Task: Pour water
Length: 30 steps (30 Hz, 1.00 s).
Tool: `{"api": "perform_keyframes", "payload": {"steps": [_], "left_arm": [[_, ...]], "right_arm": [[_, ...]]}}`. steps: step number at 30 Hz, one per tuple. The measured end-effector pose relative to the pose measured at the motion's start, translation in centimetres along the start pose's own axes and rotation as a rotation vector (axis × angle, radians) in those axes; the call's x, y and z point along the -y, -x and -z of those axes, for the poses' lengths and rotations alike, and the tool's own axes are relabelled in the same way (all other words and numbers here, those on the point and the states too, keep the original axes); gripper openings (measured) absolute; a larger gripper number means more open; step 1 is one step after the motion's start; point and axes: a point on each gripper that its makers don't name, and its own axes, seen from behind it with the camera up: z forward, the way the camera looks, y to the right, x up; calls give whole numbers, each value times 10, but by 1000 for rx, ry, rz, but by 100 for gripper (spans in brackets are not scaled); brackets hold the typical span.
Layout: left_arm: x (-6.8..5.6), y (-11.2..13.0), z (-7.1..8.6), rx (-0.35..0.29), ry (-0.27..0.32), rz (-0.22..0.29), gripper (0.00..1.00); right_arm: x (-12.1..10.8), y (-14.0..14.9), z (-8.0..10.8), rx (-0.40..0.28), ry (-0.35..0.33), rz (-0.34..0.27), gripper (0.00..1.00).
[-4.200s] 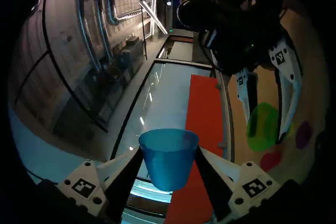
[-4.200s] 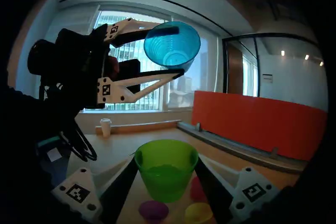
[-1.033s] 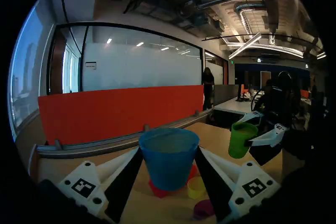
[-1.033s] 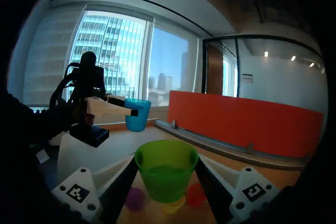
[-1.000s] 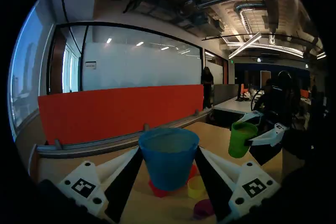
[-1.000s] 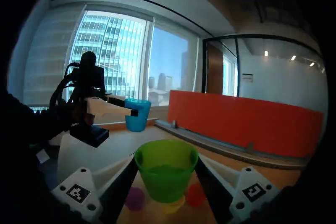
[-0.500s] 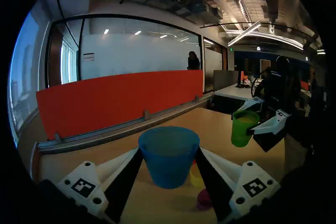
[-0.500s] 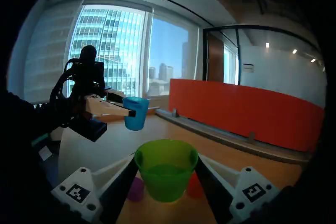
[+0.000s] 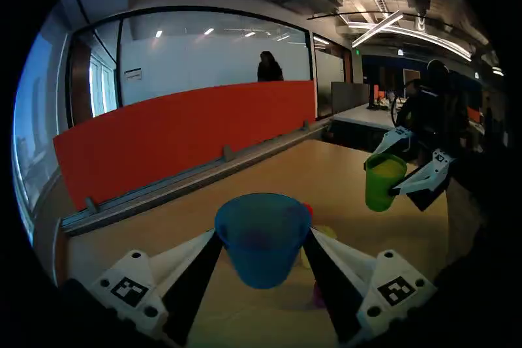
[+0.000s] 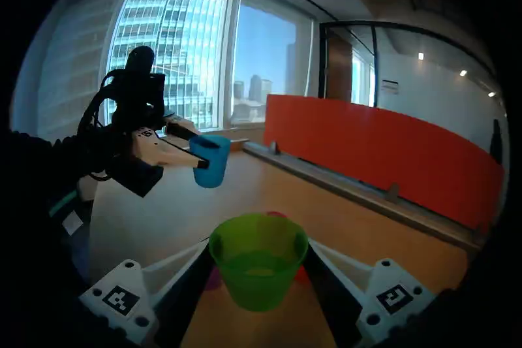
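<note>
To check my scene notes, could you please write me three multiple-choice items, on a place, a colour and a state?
1. Where is the green cup? A) on a shelf B) between the fingers of the right gripper C) on the floor
2. Which cup does the left gripper grip? A) a red cup B) the blue cup C) a yellow cup
3. How is the green cup? A) upright, liquid inside B) upside down C) on its side
Answers: 1 B, those fingers clasp it on both sides; 2 B, blue shows between its fingers; 3 A, its rim faces up and a liquid level shows inside.
</note>
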Motion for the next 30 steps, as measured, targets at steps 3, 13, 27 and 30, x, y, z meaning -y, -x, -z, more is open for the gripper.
{"api": "perform_keyframes", "payload": {"steps": [3, 13, 27, 30], "left_arm": [[-1, 10, -3, 32, 2, -6, 86], [-3, 52, -16, 162, 11, -33, 86], [-4, 103, -27, 297, 29, -51, 86], [-3, 112, -31, 321, 34, -46, 86]], "right_arm": [[-1, 11, 0, 28, -1, -4, 90], [-2, 41, -4, 105, -14, -20, 90], [-3, 81, -12, 194, -27, -40, 90], [-4, 89, -14, 211, -27, -38, 90]]}}
